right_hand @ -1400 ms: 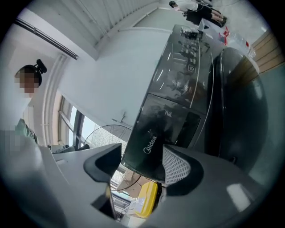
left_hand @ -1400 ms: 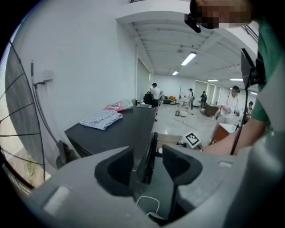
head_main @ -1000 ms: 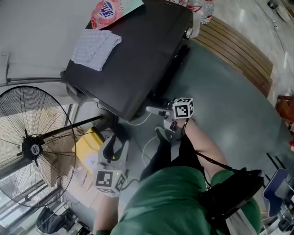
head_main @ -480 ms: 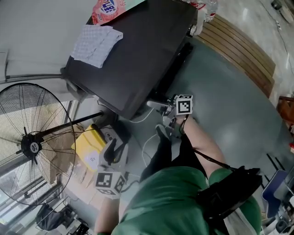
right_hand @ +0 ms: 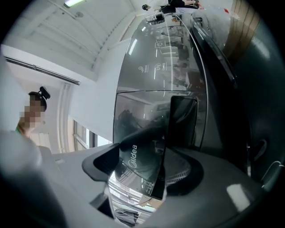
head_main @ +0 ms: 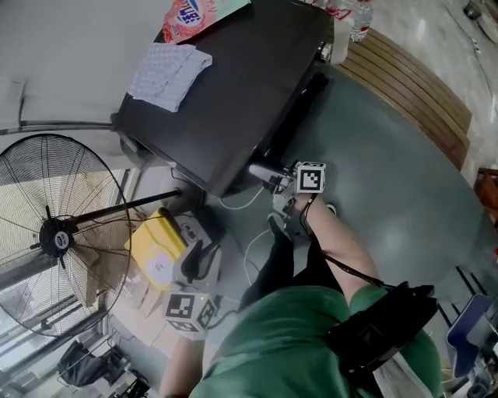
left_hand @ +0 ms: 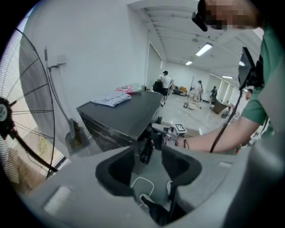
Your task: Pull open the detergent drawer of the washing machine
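Washing machine (head_main: pixel 233 85), dark and glossy, stands on the grey floor with its front facing the person. A big pedestal fan (head_main: pixel 58 233) stands beside it on the floor, at the left of the head view. On the machine's top, a pale checked cloth (head_main: pixel 170 70) lies near the back left corner, and a red detergent packet (head_main: pixel 198 12) lies at the back edge just beyond it. The detergent drawer (right_hand: pixel 142 151) sits at the top edge of the machine's front, at the corner nearest the person. Its shiny branded panel stands between the jaws of the right gripper (right_hand: pixel 144 167). Those jaws have just been closing and now sit against the panel's two sides. How far out the drawer is, I cannot tell. The left gripper (left_hand: pixel 149 162) hangs low, well apart from the machine. Its jaws are wide and hold nothing, with only the floor and a white cable (left_hand: pixel 140 182) beyond them.
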Available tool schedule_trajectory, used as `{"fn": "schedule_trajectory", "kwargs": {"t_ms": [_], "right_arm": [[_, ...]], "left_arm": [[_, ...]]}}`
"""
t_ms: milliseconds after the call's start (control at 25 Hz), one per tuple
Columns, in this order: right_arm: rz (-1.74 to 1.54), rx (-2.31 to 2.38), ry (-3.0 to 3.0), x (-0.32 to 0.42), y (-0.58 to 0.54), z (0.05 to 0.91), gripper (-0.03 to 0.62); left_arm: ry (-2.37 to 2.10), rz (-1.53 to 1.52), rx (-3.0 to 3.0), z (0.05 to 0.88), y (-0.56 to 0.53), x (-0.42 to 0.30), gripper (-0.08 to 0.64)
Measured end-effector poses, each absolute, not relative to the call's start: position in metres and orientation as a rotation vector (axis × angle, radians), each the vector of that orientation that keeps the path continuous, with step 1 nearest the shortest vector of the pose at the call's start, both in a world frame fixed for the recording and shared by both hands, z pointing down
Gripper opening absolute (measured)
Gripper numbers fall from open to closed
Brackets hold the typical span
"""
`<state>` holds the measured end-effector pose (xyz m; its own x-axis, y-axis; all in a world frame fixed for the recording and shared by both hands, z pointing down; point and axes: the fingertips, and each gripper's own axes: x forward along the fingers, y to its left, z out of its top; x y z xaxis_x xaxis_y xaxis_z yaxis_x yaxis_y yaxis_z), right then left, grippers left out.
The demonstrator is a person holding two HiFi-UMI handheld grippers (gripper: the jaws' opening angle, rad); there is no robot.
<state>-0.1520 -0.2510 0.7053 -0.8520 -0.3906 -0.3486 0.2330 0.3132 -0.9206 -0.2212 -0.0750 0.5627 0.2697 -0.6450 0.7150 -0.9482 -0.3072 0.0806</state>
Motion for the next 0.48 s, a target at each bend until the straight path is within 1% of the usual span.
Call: {"fn": "schedule_trajectory", "kwargs": {"t_ms": [200, 280, 480], "right_arm": [[-1.547, -0.135, 2.035, -0.131, -0.240, 0.695, 0.293], [-1.530, -0.142, 2.018, -0.124, -0.235, 0.696, 0.262], [-1.539, -0.204, 1.964, -0.086, -0.204, 0.704, 0.270]], "left_arm": [[-1.434, 0.838, 2.021, 0.559, -0.046, -0.208, 0.187], [-1.426, 0.842, 2.018, 0.563, -0.046, -0.213, 0.187], [-1.380, 0.844, 2.058, 0.573, -0.055, -0.204, 0.184]]}}
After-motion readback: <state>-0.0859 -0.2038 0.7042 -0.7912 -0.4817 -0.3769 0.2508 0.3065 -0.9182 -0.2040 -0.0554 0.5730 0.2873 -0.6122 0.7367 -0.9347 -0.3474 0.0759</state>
